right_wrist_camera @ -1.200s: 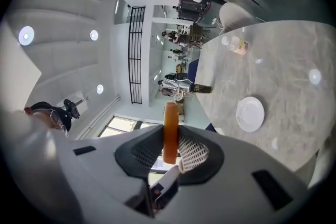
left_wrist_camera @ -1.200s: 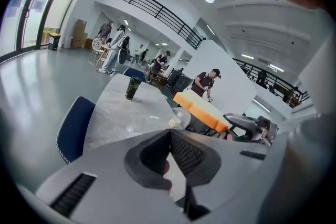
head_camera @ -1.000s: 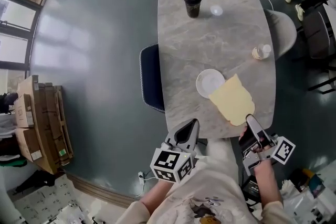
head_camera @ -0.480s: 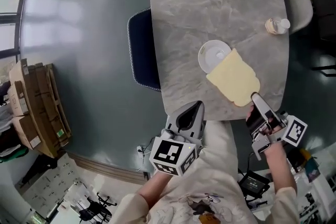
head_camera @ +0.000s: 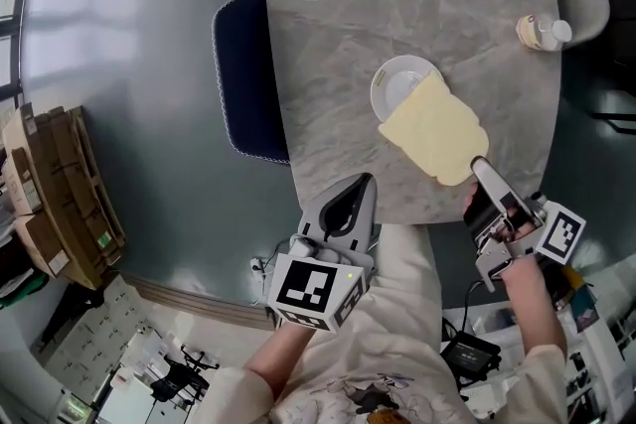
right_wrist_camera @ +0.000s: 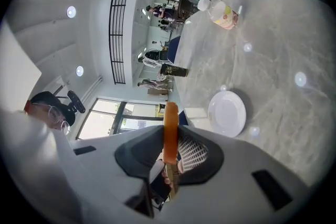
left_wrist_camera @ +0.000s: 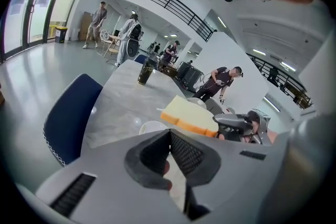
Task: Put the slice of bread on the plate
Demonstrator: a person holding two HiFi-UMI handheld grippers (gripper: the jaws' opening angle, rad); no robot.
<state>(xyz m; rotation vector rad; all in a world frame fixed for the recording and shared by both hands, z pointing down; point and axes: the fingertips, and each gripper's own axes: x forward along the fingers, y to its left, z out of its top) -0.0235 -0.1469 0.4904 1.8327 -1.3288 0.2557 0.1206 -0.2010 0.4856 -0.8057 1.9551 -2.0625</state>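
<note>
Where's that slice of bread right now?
In the head view the slice of bread is at the right, clamped by its near edge in the right gripper. It is over the grey table, covering the near-right part of the white plate.

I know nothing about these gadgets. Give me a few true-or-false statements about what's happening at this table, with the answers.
1. The right gripper grips the slice of bread. True.
2. The left gripper holds the plate. False: its jaws are together, with nothing between them.
3. The bread lies flat on the plate. False: the plate is bare, and the gripper holds the bread up.
4. A blue chair stands beside the table. True.
</note>
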